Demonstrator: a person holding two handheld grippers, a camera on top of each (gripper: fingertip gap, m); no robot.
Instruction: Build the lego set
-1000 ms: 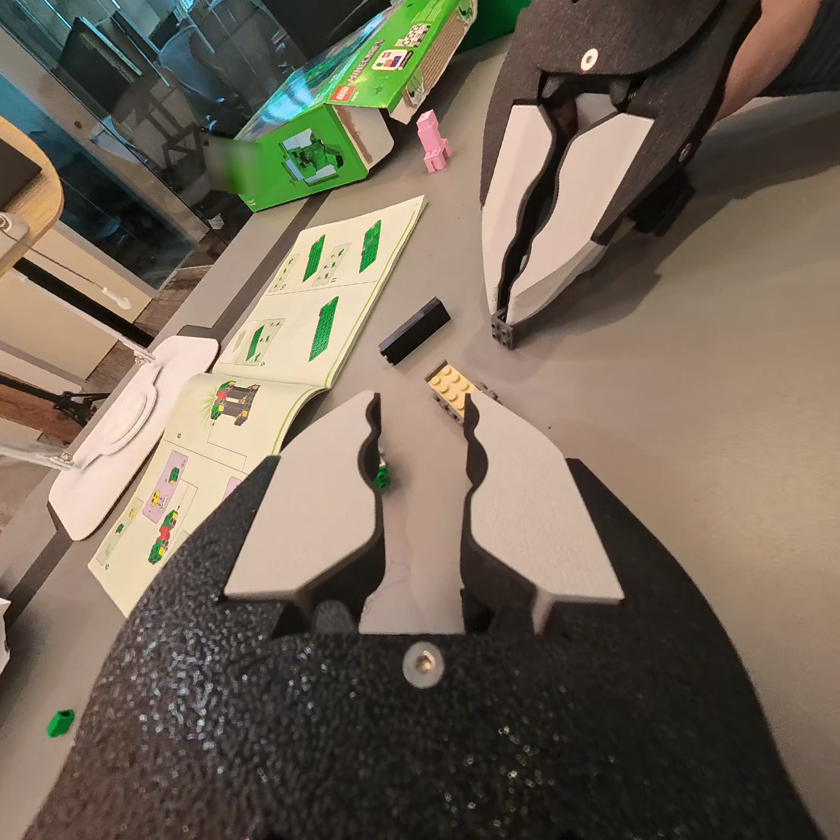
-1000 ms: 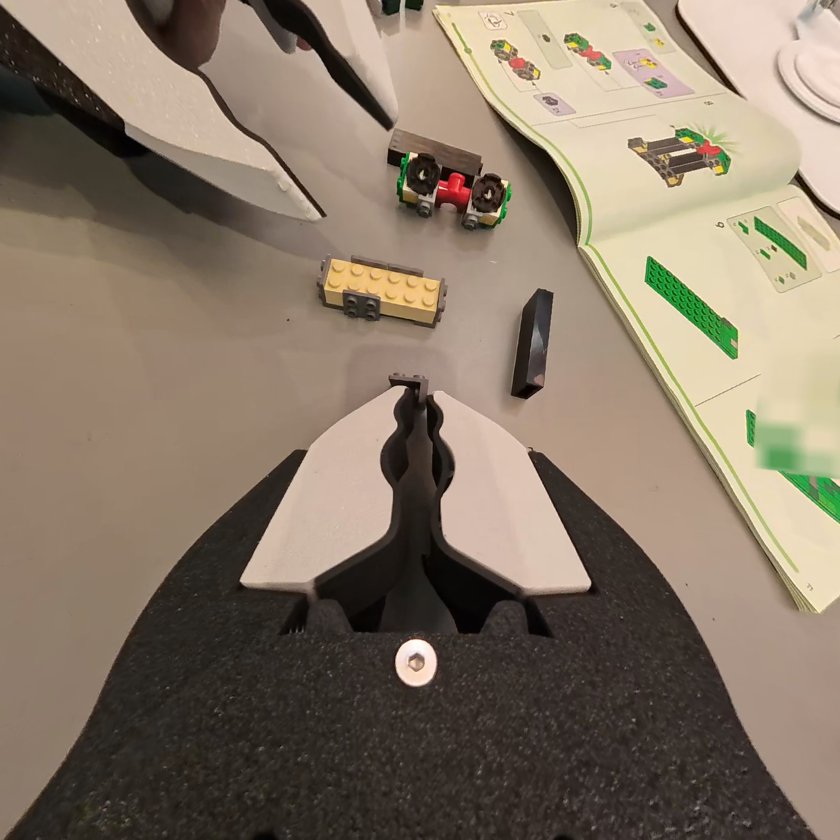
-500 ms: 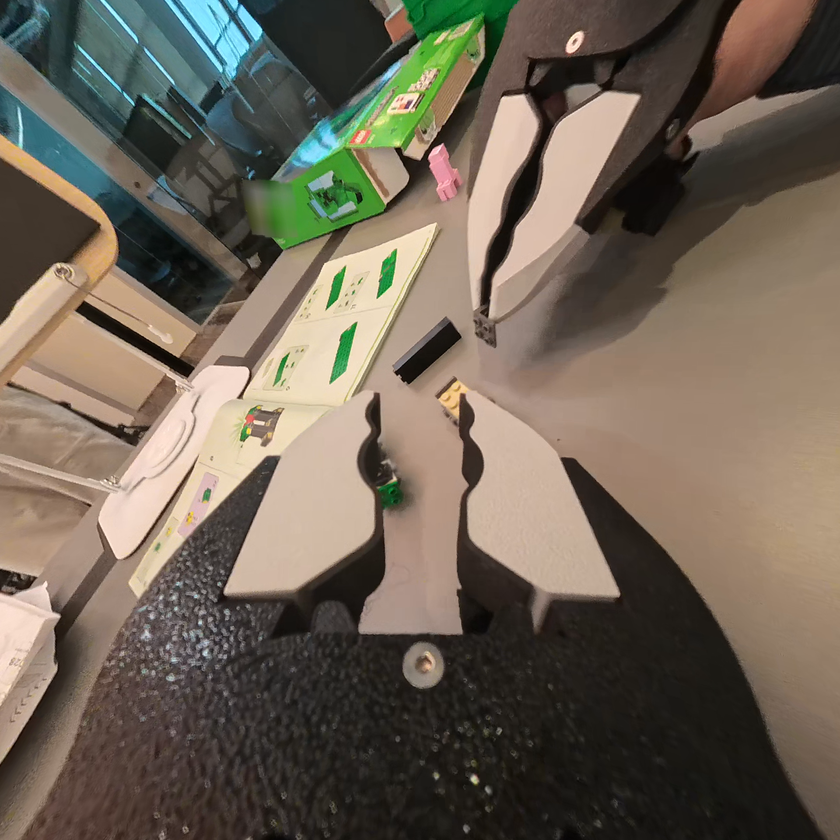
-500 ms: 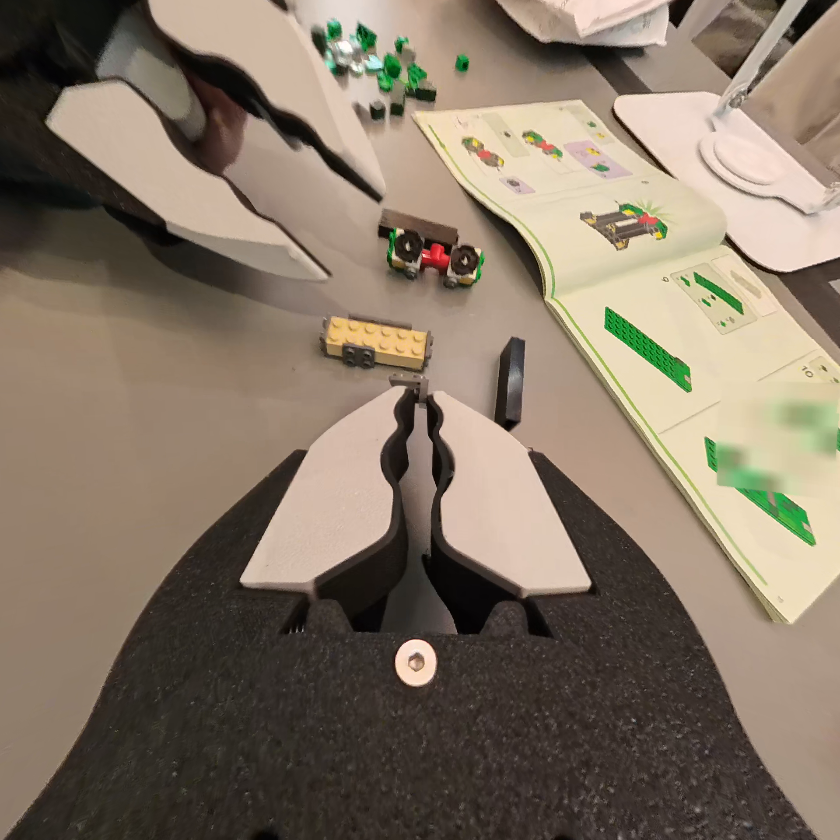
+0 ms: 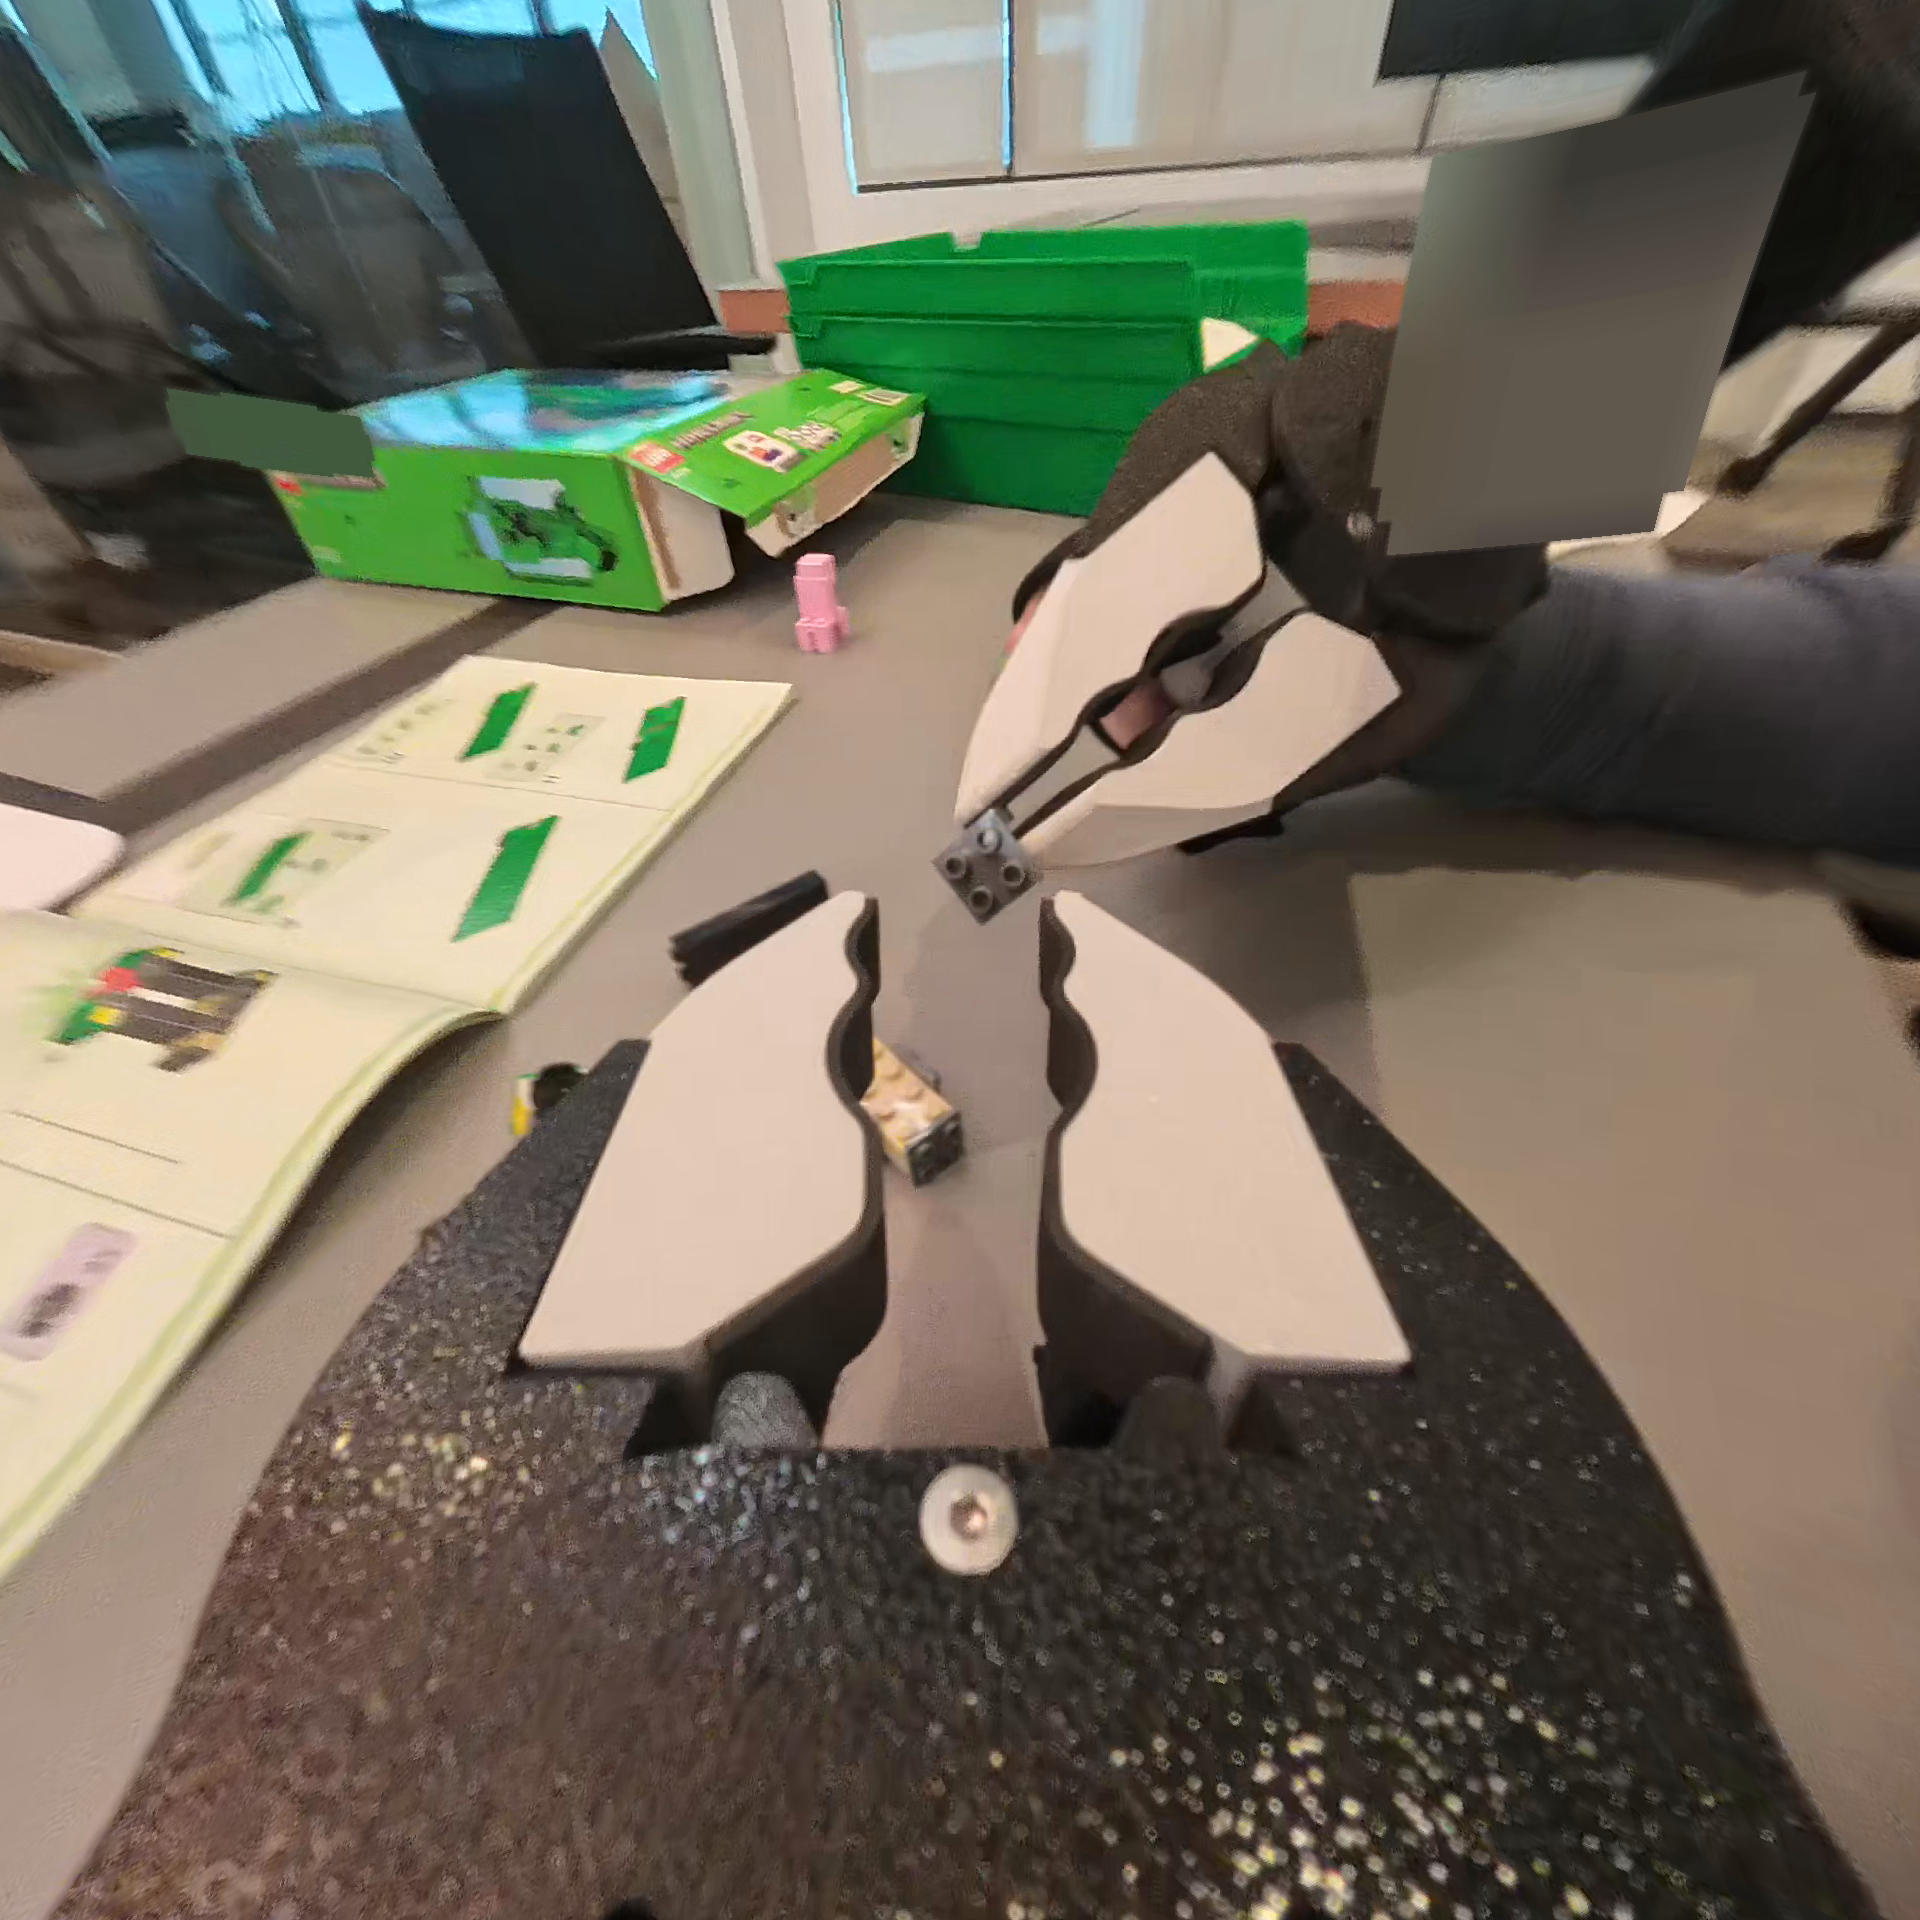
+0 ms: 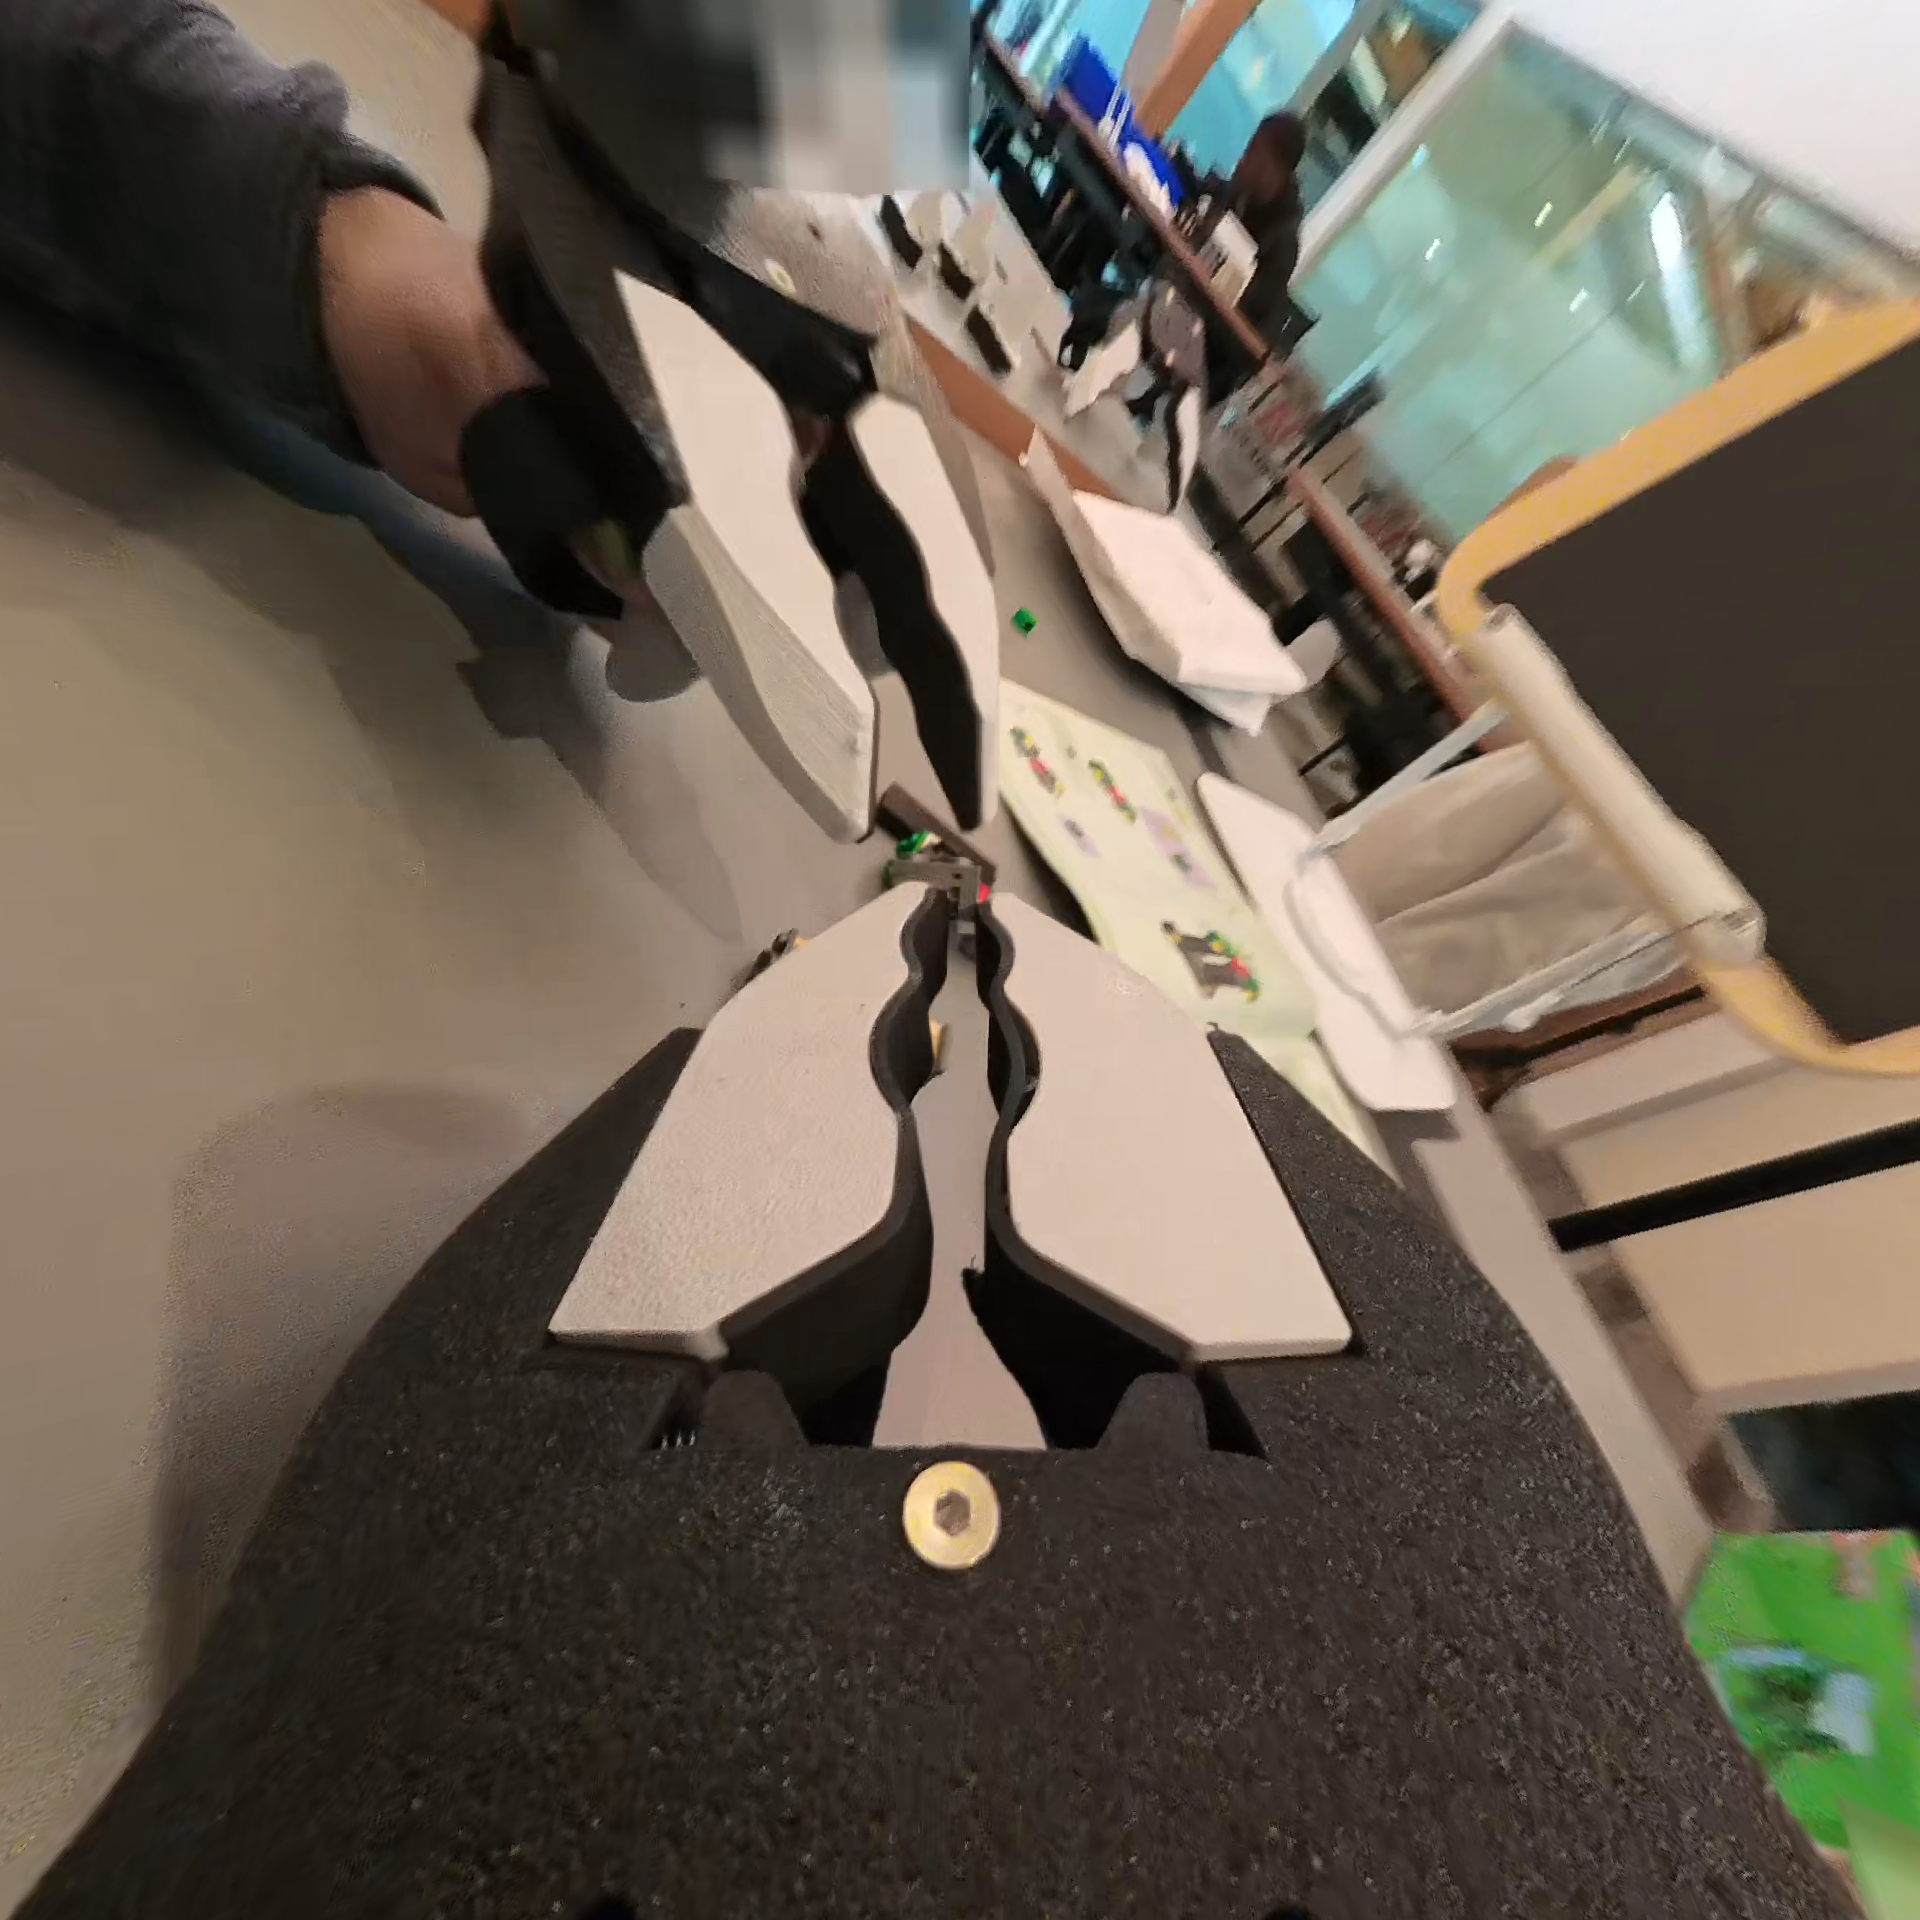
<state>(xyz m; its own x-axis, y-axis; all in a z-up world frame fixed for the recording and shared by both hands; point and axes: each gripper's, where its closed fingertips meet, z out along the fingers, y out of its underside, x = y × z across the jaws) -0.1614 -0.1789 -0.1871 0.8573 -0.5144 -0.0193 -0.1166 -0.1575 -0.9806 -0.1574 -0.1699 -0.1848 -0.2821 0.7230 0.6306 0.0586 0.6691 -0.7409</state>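
The right tongs (image 5: 1013,831) pinch a small dark grey studded plate (image 5: 987,868) by its edge at their very tips, held above the grey bench (image 5: 1507,1039). The left tongs (image 5: 956,920) stand wide and hold nothing; the plate hangs just beyond their tips. Between and below their fingers a tan brick with grey ends (image 5: 914,1117) lies on the bench, partly hidden by the left finger. A black bar (image 5: 748,925) lies just beyond that finger, largely covered by it.

Left of the tongs an open instruction booklet (image 5: 416,862) lies flat. Farther back stand a small pink figure (image 5: 819,603), an opened green set box (image 5: 582,488) and stacked green trays (image 5: 1039,343).

The right wrist view alone shows the left tongs (image 6: 920,826) from outside, with the hand (image 6: 416,364) gripping them, a loose green piece (image 6: 1024,621) and white bags (image 6: 1174,592) beyond. There the plate (image 6: 951,868) is a thin blurred sliver, and a wheeled green and red assembly behind it is hard to make out.
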